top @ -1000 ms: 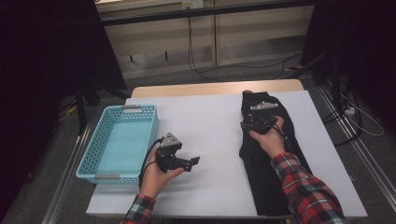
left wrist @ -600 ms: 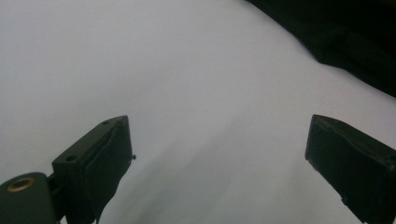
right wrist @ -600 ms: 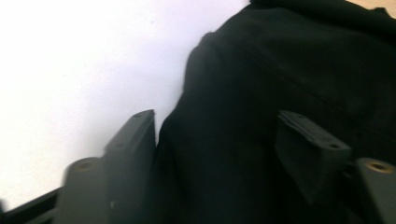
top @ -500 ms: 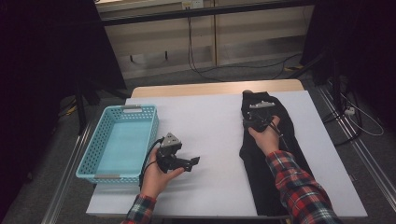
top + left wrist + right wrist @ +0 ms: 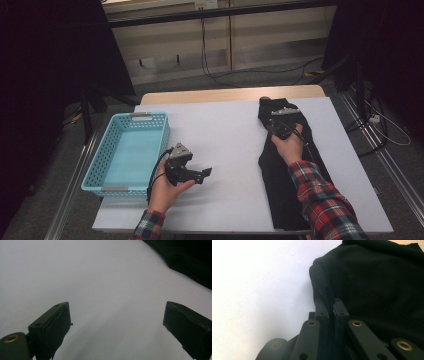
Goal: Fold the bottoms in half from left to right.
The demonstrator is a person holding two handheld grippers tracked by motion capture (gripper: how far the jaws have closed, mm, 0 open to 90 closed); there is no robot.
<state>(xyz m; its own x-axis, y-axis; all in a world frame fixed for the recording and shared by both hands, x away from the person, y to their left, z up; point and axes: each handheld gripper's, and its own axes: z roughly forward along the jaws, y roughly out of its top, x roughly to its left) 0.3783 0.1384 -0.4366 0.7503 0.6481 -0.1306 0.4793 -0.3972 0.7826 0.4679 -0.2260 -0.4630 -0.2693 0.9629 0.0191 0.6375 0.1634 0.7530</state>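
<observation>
A long black garment [image 5: 285, 170] lies lengthwise along the right side of the white table [image 5: 225, 145]. My right gripper [image 5: 280, 124] sits on its far end; its jaws have just been closing and now pinch a fold of the black cloth [image 5: 322, 282] at the garment's left edge. My left gripper [image 5: 200, 175] rests low over the bare white surface near the basket, jaws wide apart with nothing between its fingertips [image 5: 55, 325]. A corner of the black garment [image 5: 185, 260] lies farther off in the left gripper view.
A light blue plastic basket [image 5: 155, 131] stands with nothing in it at the table's left edge. Dark curtains, cables and a wooden wall base lie beyond the table's far edge. A metal rail runs along each side on the floor.
The right gripper's jaws have come together on the garment's edge. Both hands have stayed almost in place.
</observation>
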